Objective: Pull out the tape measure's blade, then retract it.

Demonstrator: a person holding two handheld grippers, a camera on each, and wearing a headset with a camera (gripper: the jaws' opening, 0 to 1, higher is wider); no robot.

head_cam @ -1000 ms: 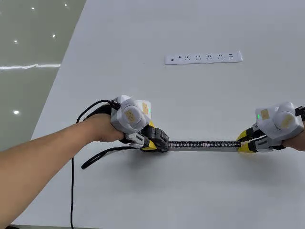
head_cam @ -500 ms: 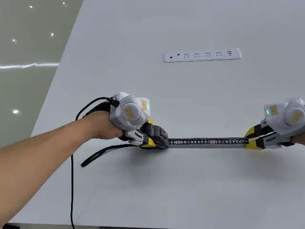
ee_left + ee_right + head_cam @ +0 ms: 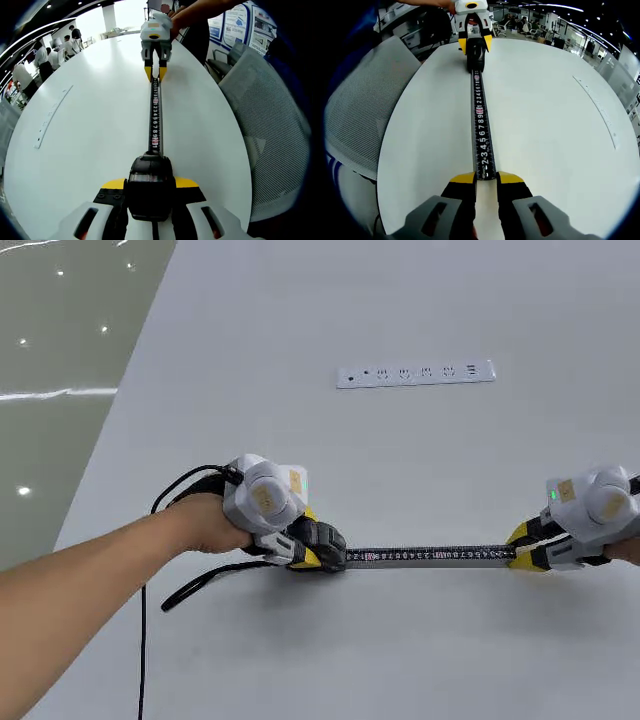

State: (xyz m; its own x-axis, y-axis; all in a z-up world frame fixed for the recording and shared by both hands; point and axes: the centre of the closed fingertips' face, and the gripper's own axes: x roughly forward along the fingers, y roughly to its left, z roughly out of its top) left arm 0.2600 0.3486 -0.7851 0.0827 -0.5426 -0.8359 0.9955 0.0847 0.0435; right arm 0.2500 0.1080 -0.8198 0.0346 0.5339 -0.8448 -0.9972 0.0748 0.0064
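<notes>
My left hand-held gripper [image 3: 312, 552] is closed on the tape measure's black case [image 3: 150, 187], with a yellow tip on each side of it. The case sits on the white bench [image 3: 400, 470], near the front edge. The blade [image 3: 430, 556] is pulled out to my right in a straight line, running low along the bench with its numbers facing up. My right hand-held gripper [image 3: 485, 179] is narrowed to a pinch on the blade's far end, well apart from the case. A white power strip [image 3: 416, 373] lies farther back on the bench, roughly parallel to the blade.
</notes>
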